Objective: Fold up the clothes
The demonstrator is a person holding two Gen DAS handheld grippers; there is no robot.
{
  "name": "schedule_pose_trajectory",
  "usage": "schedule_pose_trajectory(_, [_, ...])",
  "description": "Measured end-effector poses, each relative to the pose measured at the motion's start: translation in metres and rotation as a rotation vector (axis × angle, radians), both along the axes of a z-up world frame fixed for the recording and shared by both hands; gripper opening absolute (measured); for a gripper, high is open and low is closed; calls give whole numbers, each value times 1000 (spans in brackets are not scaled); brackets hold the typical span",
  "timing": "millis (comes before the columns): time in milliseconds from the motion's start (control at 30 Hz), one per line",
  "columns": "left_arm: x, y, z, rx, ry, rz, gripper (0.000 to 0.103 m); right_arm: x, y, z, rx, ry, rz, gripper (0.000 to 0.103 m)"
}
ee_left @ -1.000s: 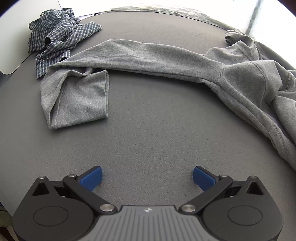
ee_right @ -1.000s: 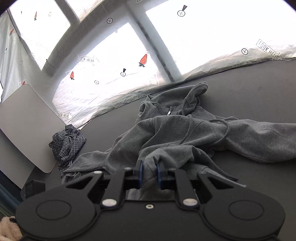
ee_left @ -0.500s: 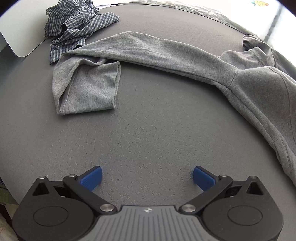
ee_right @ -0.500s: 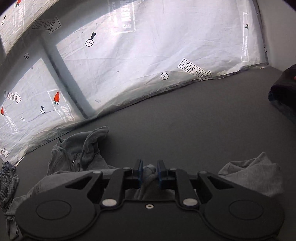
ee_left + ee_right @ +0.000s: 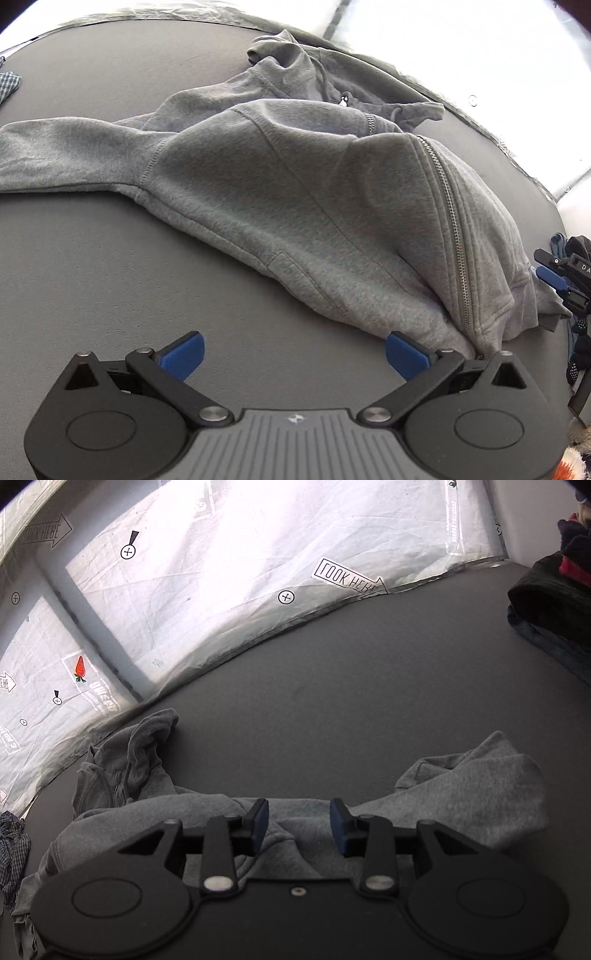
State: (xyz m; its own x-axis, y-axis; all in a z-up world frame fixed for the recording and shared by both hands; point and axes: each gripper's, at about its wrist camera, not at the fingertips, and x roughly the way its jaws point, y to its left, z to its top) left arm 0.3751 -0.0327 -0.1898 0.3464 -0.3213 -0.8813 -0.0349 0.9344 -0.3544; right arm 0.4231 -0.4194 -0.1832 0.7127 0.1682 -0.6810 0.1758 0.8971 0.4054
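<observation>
A grey zip hoodie (image 5: 295, 206) lies spread and rumpled on the dark grey table (image 5: 110, 277), its zipper (image 5: 454, 229) running down the right side and one sleeve reaching left. My left gripper (image 5: 293, 354) is open and empty, just in front of the hoodie's lower hem; its right pad (image 5: 404, 354) is next to the hem. My right gripper (image 5: 298, 825) is open over the hoodie (image 5: 295, 819), with fabric lying between the parted pads. It also shows at the right edge of the left wrist view (image 5: 554, 280).
A checked shirt (image 5: 13, 845) lies at the table's left end. A pile of dark clothes (image 5: 546, 613) sits at the far right. A white sheet with printed marks (image 5: 258, 554) lines the table's far edge.
My right gripper has opened and let go of the hoodie fabric it held. My left gripper has swung right, from the sleeve end to the hoodie's body and hem.
</observation>
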Motion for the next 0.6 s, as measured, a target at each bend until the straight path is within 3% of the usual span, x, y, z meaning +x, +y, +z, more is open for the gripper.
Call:
schedule_pose_trajectory(133, [19, -39, -11, -42, 62, -93, 103, -13, -5, -1, 25, 15, -25, 41])
schedule_pose_trajectory(333, [34, -62, -17, -8, 120, -104, 103, -34, -11, -5, 62, 28, -69, 45])
schedule_pose_trajectory(433, [40, -64, -17, -5, 157, -63, 103, -41, -13, -11, 67, 43, -96, 46])
schedule_pose_trajectory(600, [47, -58, -18, -38, 226, 107, 102, -41, -11, -17, 68, 64, -75, 49])
